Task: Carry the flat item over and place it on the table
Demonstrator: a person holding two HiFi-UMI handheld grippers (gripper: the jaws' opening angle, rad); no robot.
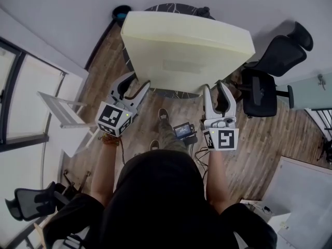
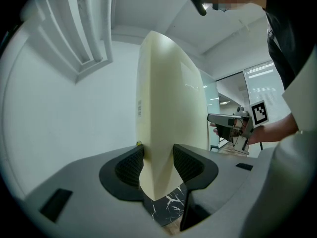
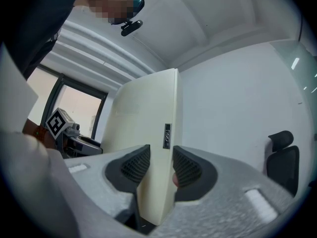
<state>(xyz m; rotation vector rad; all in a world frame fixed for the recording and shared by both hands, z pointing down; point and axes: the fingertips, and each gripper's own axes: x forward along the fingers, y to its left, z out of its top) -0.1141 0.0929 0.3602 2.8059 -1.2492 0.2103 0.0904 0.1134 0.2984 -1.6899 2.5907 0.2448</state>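
**Cream panel held in the air by both claws**

The flat item, a thick cream panel with rounded corners, fills the upper centre of the head view, tilted and lifted clear of the floor. It hangs over a round dark marble-patterned table, whose rim shows above and below it.

The left claw is clamped on the panel's lower left edge, and its ribbed pads press both faces. The right claw is clamped the same way on the lower right edge, beside a small label.

A black office chair stands at the right, on the wooden floor. A white frame stands at the left.
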